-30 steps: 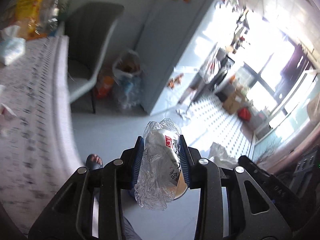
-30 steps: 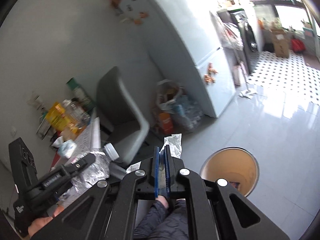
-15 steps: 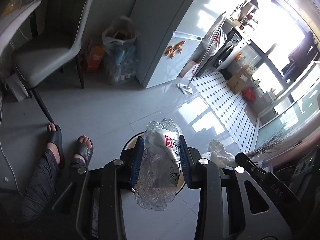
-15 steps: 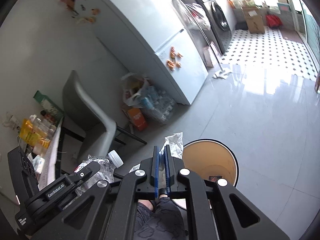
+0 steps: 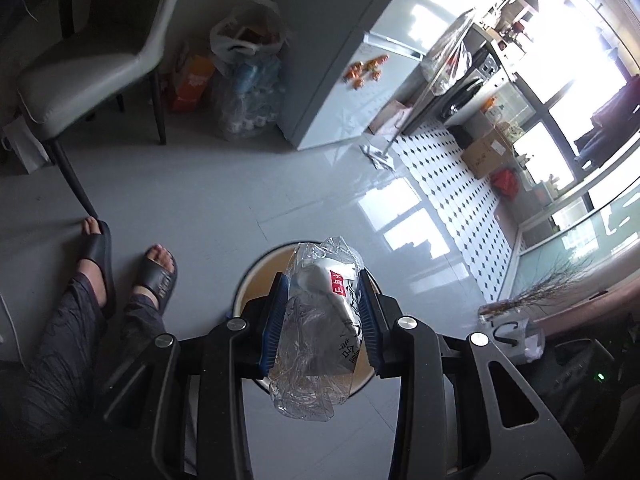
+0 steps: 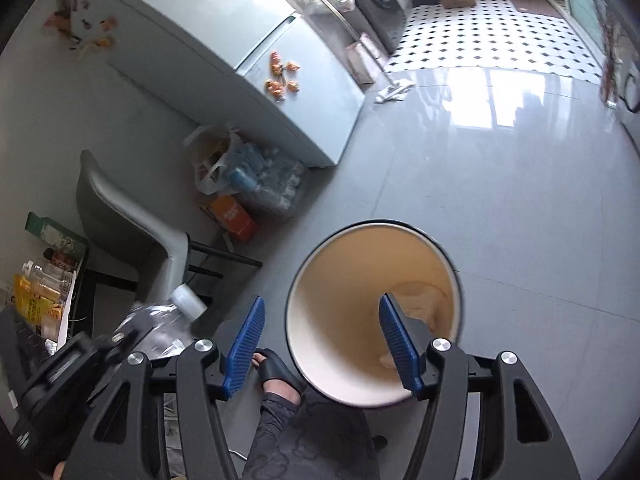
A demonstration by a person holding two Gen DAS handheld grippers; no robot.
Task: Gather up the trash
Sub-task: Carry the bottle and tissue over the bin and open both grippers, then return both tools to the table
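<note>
My left gripper [image 5: 321, 280] is shut on a crushed clear plastic bottle [image 5: 316, 328] with a red and white label. It hangs over the round bin [image 5: 256, 268] on the floor. In the right wrist view the same bottle [image 6: 168, 320] shows at the lower left, white cap up. My right gripper [image 6: 320, 300] hangs over the bin [image 6: 360, 264], which has a beige inside. Its jaws are opening and nothing is between the blue pads [image 6: 246, 340]. A pale blurred shape [image 6: 416, 296] lies at the bin's bottom.
A person's sandalled feet [image 5: 156, 276] stand just left of the bin. A grey chair [image 5: 92, 64] is beyond them. A white bag [image 5: 248, 36], a pack of bottles and an orange box [image 5: 192, 84] sit by the fridge [image 6: 256, 52]. A table edge with bottles [image 6: 44, 284] is at the left.
Both grippers sank from table height to just above the bin. The right jaws went from shut on a white tissue to wide apart, and the tissue is gone from them. The left grip is unchanged.
</note>
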